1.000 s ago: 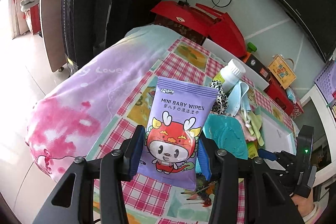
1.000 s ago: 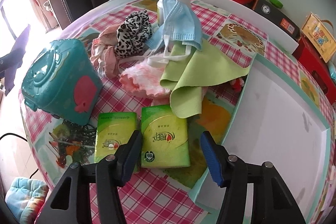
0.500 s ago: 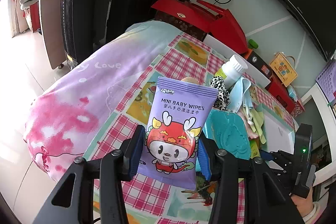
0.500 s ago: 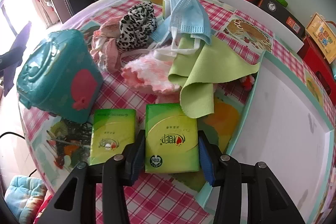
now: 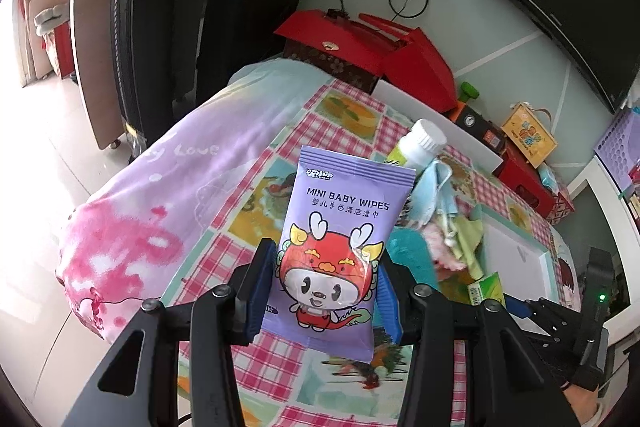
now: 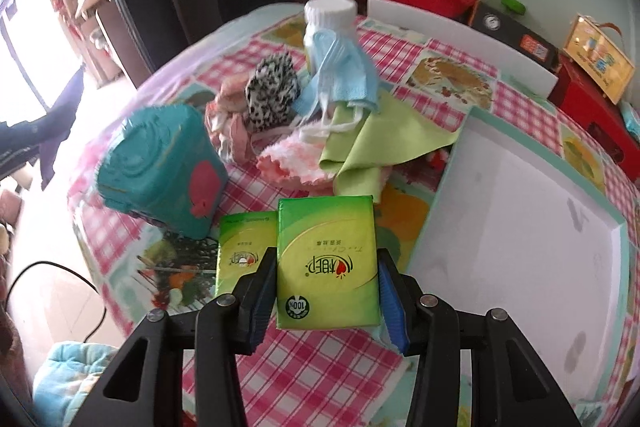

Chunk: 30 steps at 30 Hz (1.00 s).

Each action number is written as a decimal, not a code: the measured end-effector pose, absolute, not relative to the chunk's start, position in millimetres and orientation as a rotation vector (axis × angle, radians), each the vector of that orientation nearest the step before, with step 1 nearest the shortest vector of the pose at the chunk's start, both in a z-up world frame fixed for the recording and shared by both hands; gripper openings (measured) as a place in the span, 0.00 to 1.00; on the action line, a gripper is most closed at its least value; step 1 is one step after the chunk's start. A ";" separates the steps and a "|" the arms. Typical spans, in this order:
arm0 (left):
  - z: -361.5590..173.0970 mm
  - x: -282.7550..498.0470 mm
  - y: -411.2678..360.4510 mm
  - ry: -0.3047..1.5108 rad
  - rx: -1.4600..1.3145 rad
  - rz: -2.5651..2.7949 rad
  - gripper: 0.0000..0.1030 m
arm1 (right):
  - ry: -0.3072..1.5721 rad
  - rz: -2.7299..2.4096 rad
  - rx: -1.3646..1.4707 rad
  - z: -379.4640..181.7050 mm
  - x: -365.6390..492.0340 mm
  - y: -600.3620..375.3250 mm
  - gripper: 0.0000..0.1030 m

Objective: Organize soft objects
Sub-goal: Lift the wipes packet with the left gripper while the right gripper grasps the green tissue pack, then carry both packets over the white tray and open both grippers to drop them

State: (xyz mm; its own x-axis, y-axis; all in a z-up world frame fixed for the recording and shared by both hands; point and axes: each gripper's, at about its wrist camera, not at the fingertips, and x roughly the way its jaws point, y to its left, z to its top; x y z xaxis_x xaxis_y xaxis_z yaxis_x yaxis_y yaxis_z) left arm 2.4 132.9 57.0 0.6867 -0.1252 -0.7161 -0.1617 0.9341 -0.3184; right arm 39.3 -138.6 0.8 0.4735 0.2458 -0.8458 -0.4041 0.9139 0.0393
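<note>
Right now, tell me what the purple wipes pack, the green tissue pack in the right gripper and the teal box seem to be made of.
Purple wipes pack: thin plastic film, glossy; it shows glare and a crimped top seam. Green tissue pack: soft plastic wrap, slight sheen, folded edges, likely over paper tissues. Teal box: looks like rigid moulded plastic, with a raised relief pattern and a pink latch; blur leaves the finish open.

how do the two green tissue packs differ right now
The nearer tissue pack is clamped between the right gripper pads and sits above the checked tablecloth; the other tissue pack lies flat on it, ungripped and partly hidden behind the first. Both are green with similar print.
</note>
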 end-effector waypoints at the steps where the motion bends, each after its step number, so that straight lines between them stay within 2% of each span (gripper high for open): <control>1: 60.3 2.8 129.5 0.815 -0.370 0.016 0.47 | 0.994 0.393 -0.163 4.3 37.6 -142.3 0.48; 12: 89.1 37.0 57.7 0.809 -0.308 -0.096 0.47 | 0.929 0.239 -0.030 30.2 46.4 -207.8 0.48; 30: 77.0 133.2 -123.9 0.964 -0.129 -0.310 0.47 | 0.917 -0.122 0.181 35.9 99.7 -356.0 0.48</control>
State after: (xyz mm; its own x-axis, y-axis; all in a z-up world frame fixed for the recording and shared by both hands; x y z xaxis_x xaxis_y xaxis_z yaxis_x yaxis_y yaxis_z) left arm 133.2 -123.9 77.0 0.5306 -0.3161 -0.7864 0.2019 0.9483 -0.2450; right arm 99.7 -356.0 35.9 0.6027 -0.0274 -0.7975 0.1814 0.9779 0.1035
